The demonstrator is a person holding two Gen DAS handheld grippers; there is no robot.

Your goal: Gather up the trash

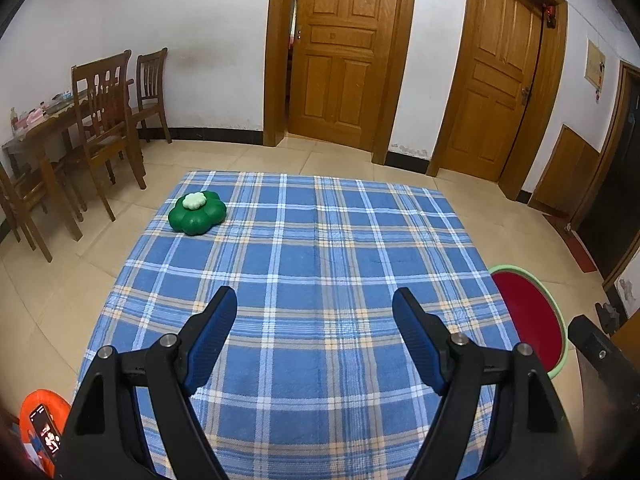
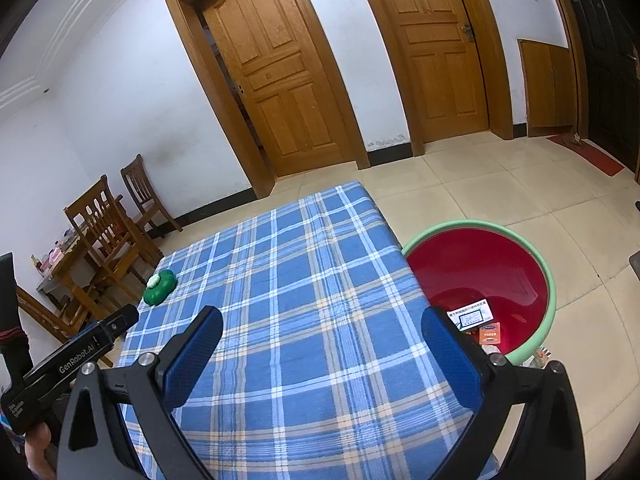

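Observation:
A red bin with a green rim (image 2: 480,268) stands on the floor at the table's right edge; it also shows in the left wrist view (image 1: 532,312). A white card (image 2: 472,315) and an orange packet (image 2: 490,334) lie inside it. My left gripper (image 1: 314,300) is open and empty above the near part of the blue plaid tablecloth (image 1: 312,240). My right gripper (image 2: 322,322) is open and empty above the cloth (image 2: 300,280), near the bin. A green flower-shaped object with a pale top (image 1: 197,212) sits at the table's far left; it also shows in the right wrist view (image 2: 159,286).
A wooden dining table with chairs (image 1: 92,120) stands to the left by the wall. Two wooden doors (image 1: 344,52) are at the back. An orange object with a phone (image 1: 42,428) lies at the lower left. The left gripper's body (image 2: 68,360) shows in the right wrist view.

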